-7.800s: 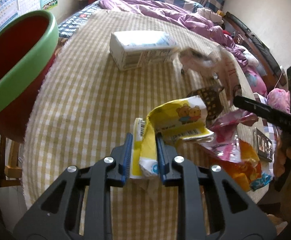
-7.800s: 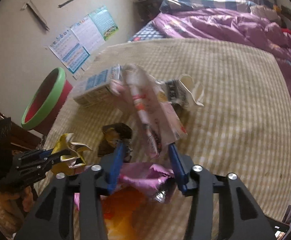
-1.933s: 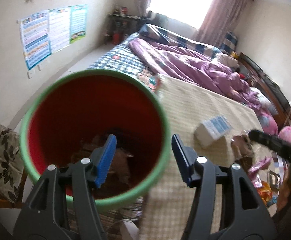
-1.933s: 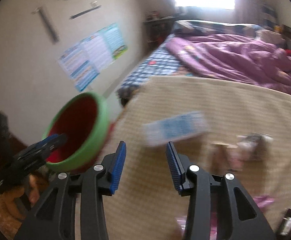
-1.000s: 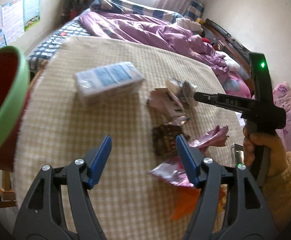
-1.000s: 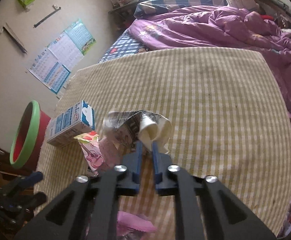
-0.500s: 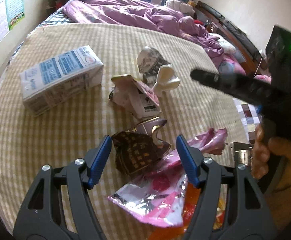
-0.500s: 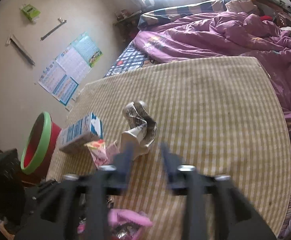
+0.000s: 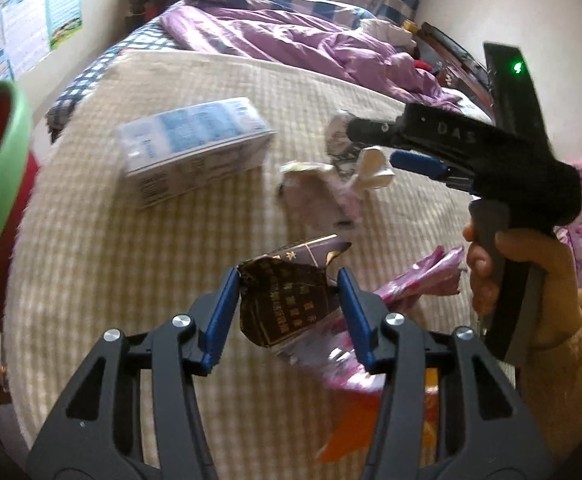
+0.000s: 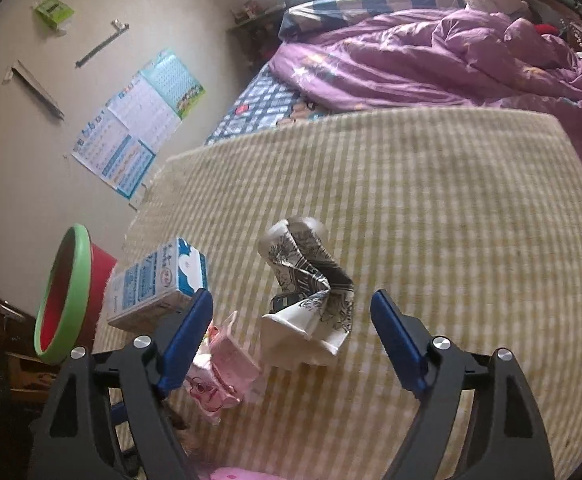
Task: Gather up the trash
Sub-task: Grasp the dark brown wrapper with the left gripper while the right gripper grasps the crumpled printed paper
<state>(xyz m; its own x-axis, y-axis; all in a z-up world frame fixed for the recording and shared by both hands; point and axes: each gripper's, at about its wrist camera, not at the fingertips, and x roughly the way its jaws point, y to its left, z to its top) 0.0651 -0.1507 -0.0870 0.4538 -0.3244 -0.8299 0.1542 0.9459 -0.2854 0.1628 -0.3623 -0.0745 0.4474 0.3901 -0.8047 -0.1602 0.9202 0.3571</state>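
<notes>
so the dark brown wrapper [image 9: 287, 300] sits right between the blue pads of the left hand-held gripper [image 9: 287, 280], near edge of the tabletop [image 9: 91, 240], lying on top of the shiny pink wrapper [image 9: 419, 284]. the left jaws have just been closing in around it; both pads look like they're at the wrapper's edges, but i can't tell if they're actually pressing yet, so not calling it a grip.

the right hand-held gripper [image 10: 292, 306] is spread wide and holding nothing. its jaws have just been opening, and the crumpled paper cup [image 10: 307, 292] lies on the checked cloth between the pads without touching either one. in the left wrist view you can see that same gripper from the side, a hand [image 9: 519, 276] wrapped round its handle, tips hovering over the cup.

other stuff: blue and white carton [image 9: 195, 152] lying on its side further back on the left, a small pink carton [image 10: 223, 360] just beside the right gripper's left pad, and the red bin with the green rim [image 10: 67, 300] off the left edge of the tabletop. purple bedding [image 10: 431, 52] on the bed behind.

versus a second ago: the right gripper was clamped shut on the cup, now it's let go and the cup is lying free. the left one was held wide over the wrappers and has since narrowed onto the brown one.
</notes>
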